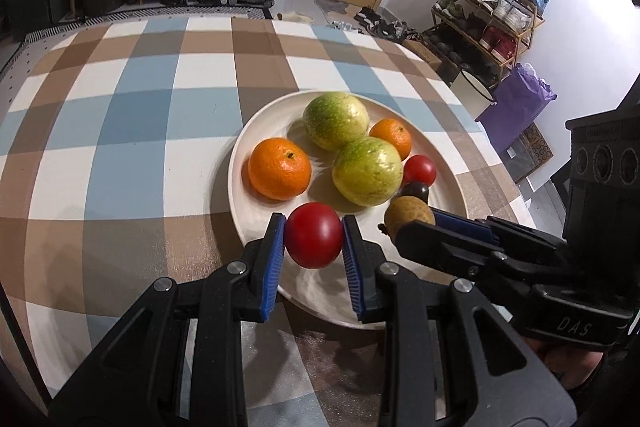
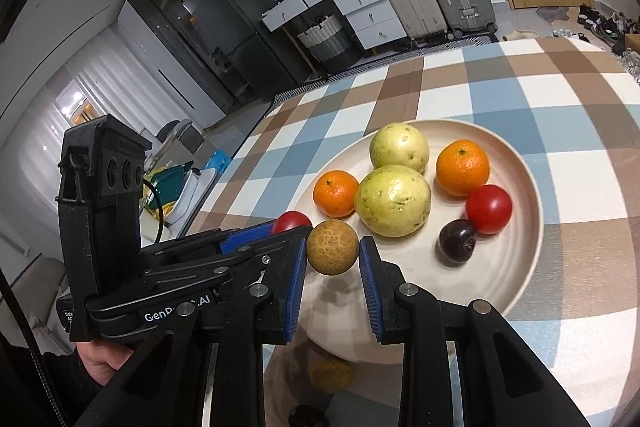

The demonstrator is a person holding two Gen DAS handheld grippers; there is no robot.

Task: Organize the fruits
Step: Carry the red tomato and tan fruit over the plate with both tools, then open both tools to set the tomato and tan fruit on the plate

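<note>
Carrying fruit over plate (image 1: pixel 256 131) | left gripper (image 1: pixel 313 241) clamped on red tomato (image 1: pixel 314 241), above near rim | right gripper (image 2: pixel 333 254) clamped on brown round fruit (image 2: pixel 333 247), just beside, same rim | bare plate directly beneath both

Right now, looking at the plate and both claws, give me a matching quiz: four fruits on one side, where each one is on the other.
Fruits:
1. brown fruit
2. dark plum
3. big red tomato
4. small orange

Places:
A. lying on the plate, beside a tomato
B. held in the left claw
C. held in the right claw
D. on the plate, beside a green fruit

Pairs: 1-C, 2-A, 3-B, 4-D
</note>
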